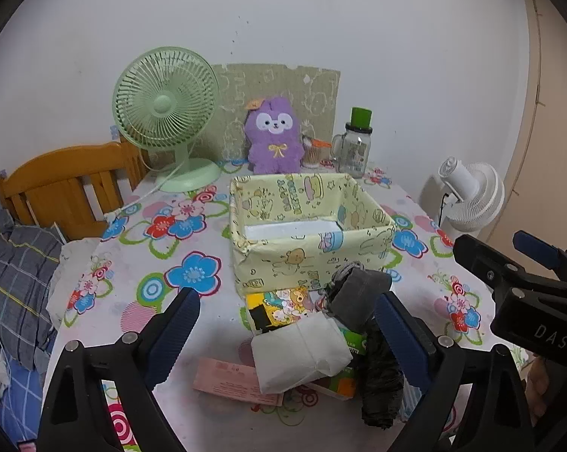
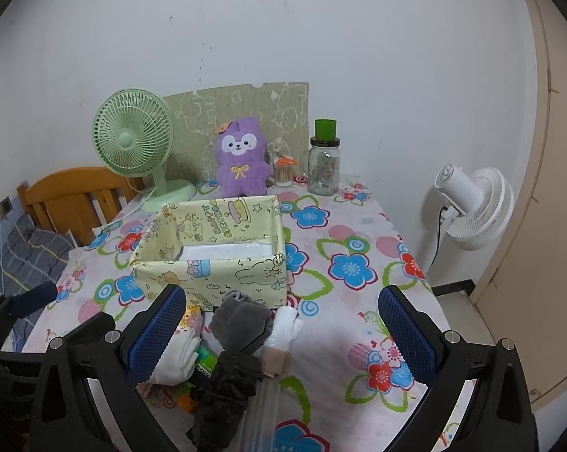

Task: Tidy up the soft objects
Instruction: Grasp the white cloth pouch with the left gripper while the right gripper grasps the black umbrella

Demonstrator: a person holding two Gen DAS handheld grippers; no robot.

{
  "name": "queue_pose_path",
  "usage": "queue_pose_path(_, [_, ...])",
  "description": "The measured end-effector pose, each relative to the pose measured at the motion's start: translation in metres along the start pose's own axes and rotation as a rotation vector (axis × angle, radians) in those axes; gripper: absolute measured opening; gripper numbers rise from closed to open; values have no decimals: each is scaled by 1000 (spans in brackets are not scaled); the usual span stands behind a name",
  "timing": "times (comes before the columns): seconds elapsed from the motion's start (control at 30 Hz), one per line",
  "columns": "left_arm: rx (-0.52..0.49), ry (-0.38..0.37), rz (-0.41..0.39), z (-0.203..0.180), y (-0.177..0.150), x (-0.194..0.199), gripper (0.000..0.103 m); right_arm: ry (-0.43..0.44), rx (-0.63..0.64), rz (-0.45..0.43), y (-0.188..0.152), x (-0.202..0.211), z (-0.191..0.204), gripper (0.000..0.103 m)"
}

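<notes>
While both grippers hang over the table with fingers spread wide and holding nothing, the soft things sit in a heap just in front of the box (image 1: 313,233). The left gripper (image 1: 287,324) is above the white pack (image 1: 302,354). The right gripper (image 2: 283,324) is above the grey pouch (image 2: 242,324). The heap is jumbled, so a grab could catch two things, or drag the black bag (image 2: 223,395) along and spill it.
</notes>
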State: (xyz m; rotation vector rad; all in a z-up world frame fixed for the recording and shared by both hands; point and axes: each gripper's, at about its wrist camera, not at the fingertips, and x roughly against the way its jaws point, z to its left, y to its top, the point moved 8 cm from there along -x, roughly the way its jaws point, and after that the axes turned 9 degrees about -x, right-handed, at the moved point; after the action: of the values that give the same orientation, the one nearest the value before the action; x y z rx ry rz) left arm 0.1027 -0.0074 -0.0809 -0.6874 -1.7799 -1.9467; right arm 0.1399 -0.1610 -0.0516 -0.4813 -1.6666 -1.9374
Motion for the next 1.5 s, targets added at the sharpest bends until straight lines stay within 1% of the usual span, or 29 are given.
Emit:
queue_pose_path(0.37, [5,-29,64,-4,-12,-25,95,11,21,52,-12,-23,7,102])
queue_pose_path(0.43, [1,-37,78,-5,-15,-30,95,11,21,69,-16,-29,7,100])
queue_pose_path(0.67, [0,-74,123,-10,-28,-49,95,6,20,117,-31,-46,10,98])
queue_pose_path(0.77, [6,-92,152,-13,-37,-59,95,1,19,137,-38,-54,12,94])
queue_pose_path(0.97, [29,-116,208,-14,-52,-77,93,-6,27,198,-58,-70,14,91])
queue_pose_path(1.07, [24,-124,231,-16,-60,-82,93,0,22,238,-67,-79,16,89])
queue_pose_path(1.17, [23,-130,242,-17,-65,-84,93,8,11,269,-75,-84,17,87])
queue_pose_path(1.27, [21,-137,253,-18,-68,-86,93,12,-4,300,-81,-87,18,84])
queue_pose_path(1.37, [16,-135,260,-19,-71,-89,93,21,-23,330,-88,-89,18,79])
queue_pose_path(1.43, [12,-132,268,-20,-73,-91,93,34,-45,367,-95,-93,19,70])
queue_pose_path(1.5, [-8,-124,268,-22,-74,-93,93,39,-53,387,-99,-95,20,64])
